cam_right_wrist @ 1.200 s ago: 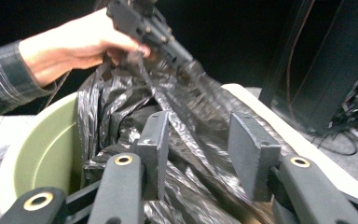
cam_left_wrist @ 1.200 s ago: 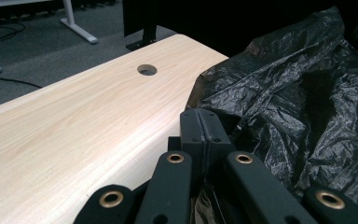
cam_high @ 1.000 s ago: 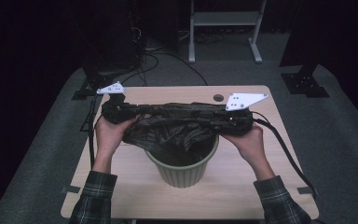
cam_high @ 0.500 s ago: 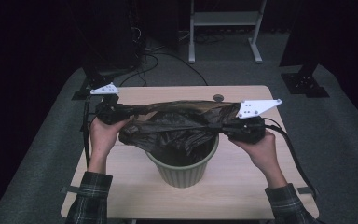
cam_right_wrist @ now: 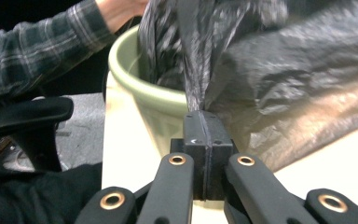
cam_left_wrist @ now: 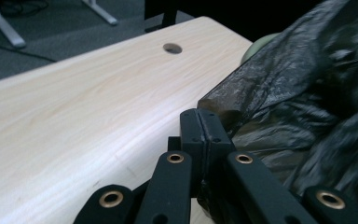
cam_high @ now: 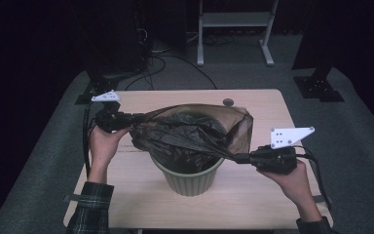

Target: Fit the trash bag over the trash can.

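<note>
A black bin bag (cam_high: 195,131) is stretched wide over a pale green bin (cam_high: 191,179) at the table's middle, its lower part hanging inside the bin. My left gripper (cam_high: 135,118) pinches the bag's left edge, jaws shut on the plastic (cam_left_wrist: 223,105). My right gripper (cam_high: 238,158) holds the bag's right edge lower and nearer the front, jaws shut on a gathered strip of the plastic (cam_right_wrist: 196,84). The green bin (cam_right_wrist: 149,100) stands just beyond the right gripper's jaws. The bag's far rim spreads open toward the back of the table.
The light wood table (cam_high: 253,204) has a round cable hole (cam_high: 228,102) behind the bin. Cables trail from both grippers off the table's sides. A white desk frame (cam_high: 233,29) and dark stands rise from the grey floor beyond.
My right gripper has pulled its edge of the bag rightward and toward the front, and the left has shifted left. The bag's mouth is now spread much wider over the bin.
</note>
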A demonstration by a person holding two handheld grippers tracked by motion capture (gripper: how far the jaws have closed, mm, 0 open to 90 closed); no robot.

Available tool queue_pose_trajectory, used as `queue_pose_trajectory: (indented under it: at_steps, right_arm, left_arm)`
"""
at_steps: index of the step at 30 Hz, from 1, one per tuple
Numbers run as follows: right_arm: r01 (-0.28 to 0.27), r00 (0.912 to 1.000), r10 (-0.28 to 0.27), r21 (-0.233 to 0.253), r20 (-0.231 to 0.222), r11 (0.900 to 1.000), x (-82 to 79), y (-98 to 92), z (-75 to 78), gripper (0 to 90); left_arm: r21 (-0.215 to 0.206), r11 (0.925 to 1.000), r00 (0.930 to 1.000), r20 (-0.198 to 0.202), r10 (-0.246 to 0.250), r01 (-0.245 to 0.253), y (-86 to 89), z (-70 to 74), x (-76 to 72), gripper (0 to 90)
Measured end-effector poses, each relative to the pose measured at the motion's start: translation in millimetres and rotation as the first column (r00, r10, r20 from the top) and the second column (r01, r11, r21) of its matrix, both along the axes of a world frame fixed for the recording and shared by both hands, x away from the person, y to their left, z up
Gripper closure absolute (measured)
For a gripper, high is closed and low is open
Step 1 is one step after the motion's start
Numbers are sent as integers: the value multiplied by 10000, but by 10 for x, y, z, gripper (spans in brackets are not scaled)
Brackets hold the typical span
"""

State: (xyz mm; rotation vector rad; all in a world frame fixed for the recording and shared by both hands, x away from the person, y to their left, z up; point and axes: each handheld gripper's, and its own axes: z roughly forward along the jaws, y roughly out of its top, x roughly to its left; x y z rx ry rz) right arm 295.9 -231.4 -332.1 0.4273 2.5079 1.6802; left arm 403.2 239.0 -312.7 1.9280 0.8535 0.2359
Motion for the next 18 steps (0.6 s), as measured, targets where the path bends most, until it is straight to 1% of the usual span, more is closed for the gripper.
queue_pose_trajectory:
  at_steps: [2, 3, 5, 7, 8, 9, 10, 11, 14, 17, 18]
  right_arm:
    - [-24, 9998, 23, -75, -189, 10000, -30, -21, -75, 899]
    - [-23, 9996, 20, -112, -288, 9999, -42, -29, -111, 899]
    - [-13, 9992, 6, -167, -404, 9999, -54, -35, -170, 898]
    - [24, 9993, -28, -111, -366, 9999, -55, -38, -171, 841]
    - [62, 9994, -63, -12, -332, 10000, -50, -44, -136, 794]
    - [62, 9994, -63, -12, -332, 10000, -50, -44, -136, 794]
    - [118, 9997, -117, 49, -229, 9999, -47, -48, -104, 769]
    - [249, 9996, -253, 335, 117, 9991, -49, -65, 41, 727]
    - [352, 9978, -378, 493, 537, 9982, -47, -71, 208, 683]
    - [694, 9914, -756, 607, 1065, 9957, 13, -59, 386, 647]
    - [871, 9889, -937, 606, 1150, 9944, 55, -46, 436, 643]
  left_arm:
    - [172, 9998, 9998, -132, 138, -136, 28, -46, 8, 899]
    - [166, 9997, 9996, -215, 155, -152, 41, -68, 10, 899]
    - [83, 9999, 9997, -247, 78, -76, 50, -94, 2, 899]
    - [49, 10000, 9999, -154, -21, 22, 42, -89, -8, 899]
    - [24, 10000, 9999, -133, -48, 48, 38, -85, -10, 898]
    - [24, 10000, 9999, -133, -48, 48, 38, -85, -10, 899]
    - [43, 9999, 9999, -93, -101, 101, 27, -75, -13, 899]
    - [52, 9999, 9999, -63, -136, 136, 15, -62, -13, 898]
    - [47, 9998, 9998, 9, -182, 182, 1, -45, -11, 898]
    - [83, 9996, 9997, 56, -255, 255, -13, -35, -10, 898]
    - [68, 9996, 9996, 66, -264, 264, -17, -33, -10, 898]
